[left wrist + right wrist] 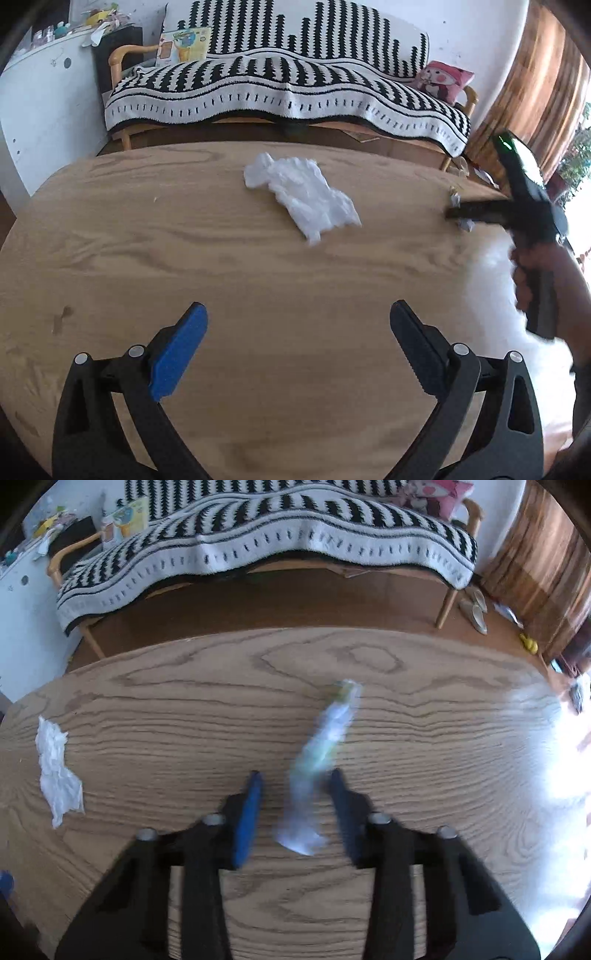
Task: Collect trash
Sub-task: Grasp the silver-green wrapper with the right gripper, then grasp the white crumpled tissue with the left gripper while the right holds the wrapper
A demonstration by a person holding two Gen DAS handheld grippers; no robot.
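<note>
A crumpled white tissue [306,192] lies on the wooden table [184,243], well ahead of my left gripper [299,314], which is open and empty. The tissue also shows at the left in the right wrist view [55,764]. A long clear plastic wrapper [317,760] lies on the table, its near end between the fingers of my right gripper [295,775], which is open; the fingers do not clamp it and the view is blurred. In the left wrist view my right gripper [458,214] hovers over the wrapper [463,223] at the table's right side.
A bench with a black-and-white blanket [288,85] stands behind the table. A white cabinet [44,99] is at the left, a wooden cabinet [546,81] at the right. Slippers [474,609] lie on the floor. Strong glare covers the table's right edge [554,757].
</note>
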